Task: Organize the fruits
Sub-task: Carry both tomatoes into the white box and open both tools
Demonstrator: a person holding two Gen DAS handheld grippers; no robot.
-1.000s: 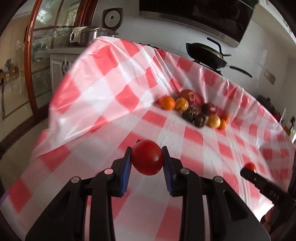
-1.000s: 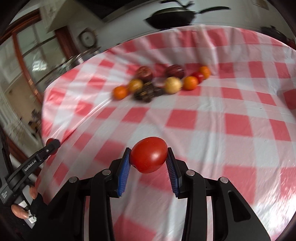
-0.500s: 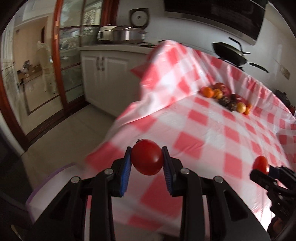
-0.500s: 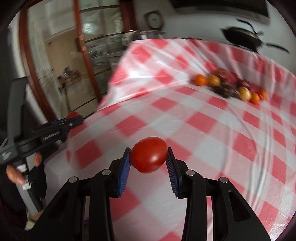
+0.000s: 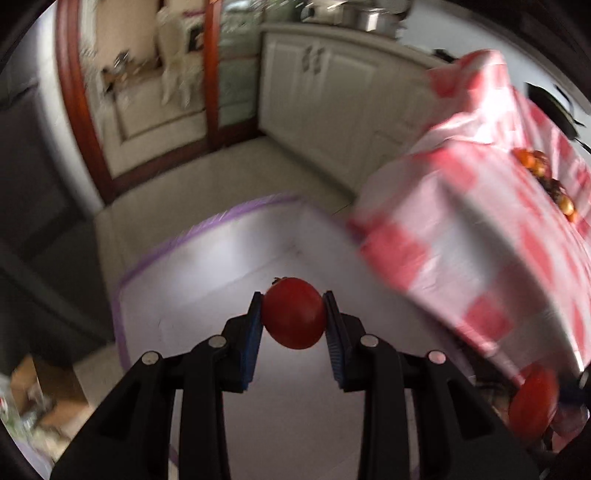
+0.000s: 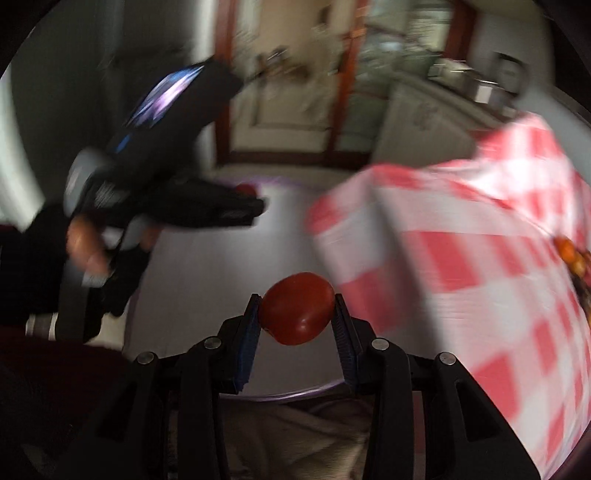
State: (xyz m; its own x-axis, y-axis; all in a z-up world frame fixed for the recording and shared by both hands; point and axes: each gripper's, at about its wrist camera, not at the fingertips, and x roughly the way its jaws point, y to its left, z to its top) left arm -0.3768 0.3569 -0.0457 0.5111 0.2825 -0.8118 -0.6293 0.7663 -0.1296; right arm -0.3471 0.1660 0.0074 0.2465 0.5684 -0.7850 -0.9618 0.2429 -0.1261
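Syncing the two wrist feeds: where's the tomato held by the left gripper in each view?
Left wrist: the left gripper's tomato sits low centre, clamped between the blue pads.
Right wrist: only a blurred red sliver shows at the left gripper tip, left of centre.
Shared landmark: the purple-rimmed white container beside the red-checked tablecloth.

1. A red-and-white checked tablecloth (image 5: 480, 229) drapes over the table edge on the right.
2. A white bin with a purple rim (image 5: 155, 254) stands on the floor beside it.
3. Cream cabinet doors (image 5: 325, 85) line the far wall.
4. A dark red door frame (image 5: 79, 110) stands left.
5. Steel pots (image 5: 365, 16) sit on the counter.
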